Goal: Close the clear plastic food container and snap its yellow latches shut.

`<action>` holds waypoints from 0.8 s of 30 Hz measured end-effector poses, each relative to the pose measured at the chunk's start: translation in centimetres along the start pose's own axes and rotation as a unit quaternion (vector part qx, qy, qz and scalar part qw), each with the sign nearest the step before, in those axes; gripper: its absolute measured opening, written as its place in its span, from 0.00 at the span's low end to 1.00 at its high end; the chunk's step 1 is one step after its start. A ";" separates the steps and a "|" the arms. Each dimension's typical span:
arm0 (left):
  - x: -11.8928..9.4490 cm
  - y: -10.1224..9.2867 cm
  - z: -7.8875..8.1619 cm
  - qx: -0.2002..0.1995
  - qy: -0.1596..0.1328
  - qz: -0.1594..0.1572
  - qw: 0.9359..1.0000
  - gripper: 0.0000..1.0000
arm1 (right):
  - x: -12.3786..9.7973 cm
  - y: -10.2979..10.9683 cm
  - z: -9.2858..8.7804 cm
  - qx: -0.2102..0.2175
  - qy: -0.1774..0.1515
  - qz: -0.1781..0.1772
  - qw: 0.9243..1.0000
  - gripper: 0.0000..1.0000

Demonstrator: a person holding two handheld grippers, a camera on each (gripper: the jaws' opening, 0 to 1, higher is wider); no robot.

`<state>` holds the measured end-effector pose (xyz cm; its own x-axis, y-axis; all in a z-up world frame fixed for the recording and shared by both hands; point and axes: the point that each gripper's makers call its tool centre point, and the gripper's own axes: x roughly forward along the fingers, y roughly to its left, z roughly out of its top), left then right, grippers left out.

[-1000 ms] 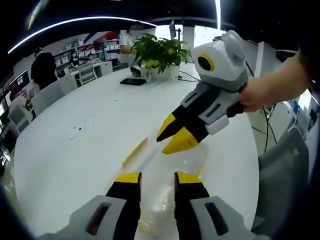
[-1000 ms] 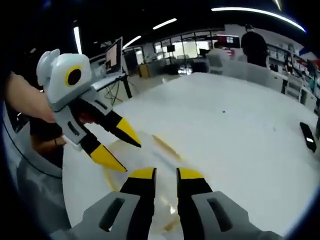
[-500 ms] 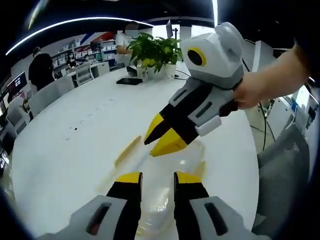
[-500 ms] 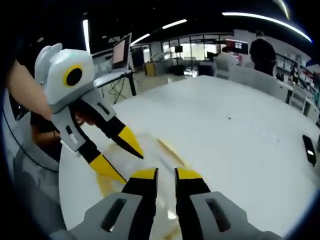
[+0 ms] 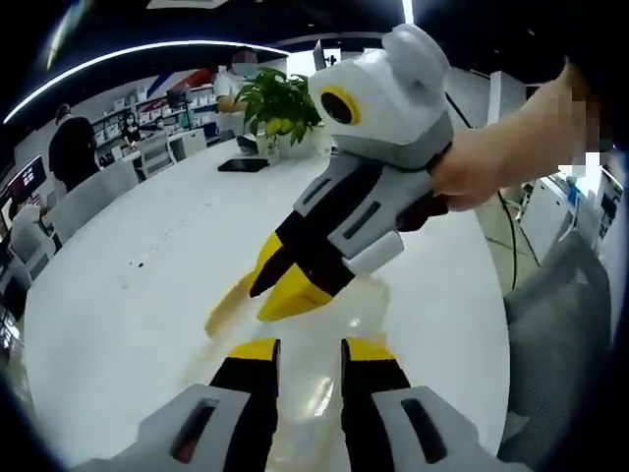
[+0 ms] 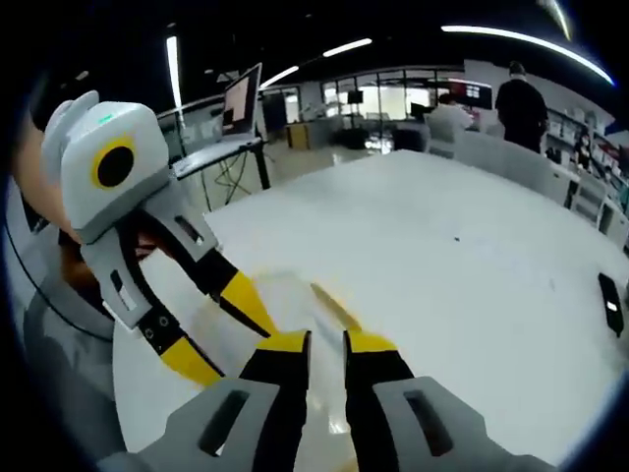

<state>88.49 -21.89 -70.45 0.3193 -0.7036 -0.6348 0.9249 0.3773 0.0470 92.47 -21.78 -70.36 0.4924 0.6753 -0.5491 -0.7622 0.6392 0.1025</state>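
In the left gripper view, three people stand or sit among shelves at the far left, beyond the white table [image 5: 118, 324]. One dark flat device [image 5: 239, 165] lies on the table's far side, just beside one potted plant [image 5: 278, 101], with a fourth person behind the plant. Nearer, one yellow latch [image 5: 224, 307] shows at the left edge of the clear container [image 5: 378, 295], which sits on the table directly ahead of the left gripper [image 5: 309, 352]. That gripper's two yellow-tipped jaws rise from the bottom with a narrow gap between them, gripping nothing visible; whether they touch the container I cannot tell. The right gripper [image 5: 278, 287] reaches in from the right, held by a hand [image 5: 482, 167], its two tips close together and pointing down at the container's left part.

In the right gripper view, the left gripper [image 6: 208, 324] comes in from the left, its two jaws spread apart, tips low over the container [image 6: 295, 295]. One latch [image 6: 336, 307] lies as a yellow strip just ahead of the right gripper [image 6: 324, 342], whose two jaws stand nearly parallel with a slim gap and hold nothing I can make out. One monitor [image 6: 242, 96] stands beyond the table [image 6: 472, 275]. Two people are at the far right, and one dark phone-like object [image 6: 610, 305] lies at the table's right edge.
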 end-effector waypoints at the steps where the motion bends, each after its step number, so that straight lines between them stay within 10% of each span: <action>1: 0.0 -0.2 0.0 0.004 -0.001 -0.001 1.000 0.17 | 0.1 0.0 0.1 -0.001 0.000 0.001 1.000 0.09; 24: -0.3 -0.4 0.2 0.075 -0.008 -0.016 0.997 0.26 | 1.3 -1.0 0.3 -0.001 0.031 0.014 0.999 0.19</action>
<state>88.02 -21.98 -70.10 0.2918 -0.7233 -0.6259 0.9546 0.2614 0.1429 94.00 -21.38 -70.89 0.4441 0.6691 -0.5959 -0.7760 0.6197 0.1176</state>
